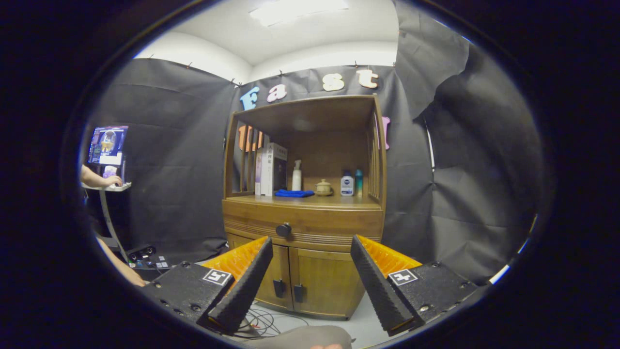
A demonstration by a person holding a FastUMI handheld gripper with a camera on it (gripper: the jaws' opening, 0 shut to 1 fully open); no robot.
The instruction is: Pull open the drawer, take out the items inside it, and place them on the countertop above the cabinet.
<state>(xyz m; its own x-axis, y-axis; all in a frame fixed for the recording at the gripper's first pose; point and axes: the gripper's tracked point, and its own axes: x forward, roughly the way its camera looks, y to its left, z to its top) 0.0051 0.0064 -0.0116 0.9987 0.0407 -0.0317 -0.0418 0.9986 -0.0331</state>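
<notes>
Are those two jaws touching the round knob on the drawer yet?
Apart. The gripper view shows the open gripper well short of the cabinet, with the drawer knob beyond its jaws and floor between.

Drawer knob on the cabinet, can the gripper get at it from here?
Probably yes. The gripper is open, and the drawer knob sits beyond its fingers with nothing between them. The drawer is closed.

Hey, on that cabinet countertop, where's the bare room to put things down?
Bare wood runs along the countertop's front edge, ahead of the cloth and pot. A smaller gap lies between pot and bottles. The left back is crowded with books and a spray bottle. The tool is open, short of the closed drawer.
</notes>
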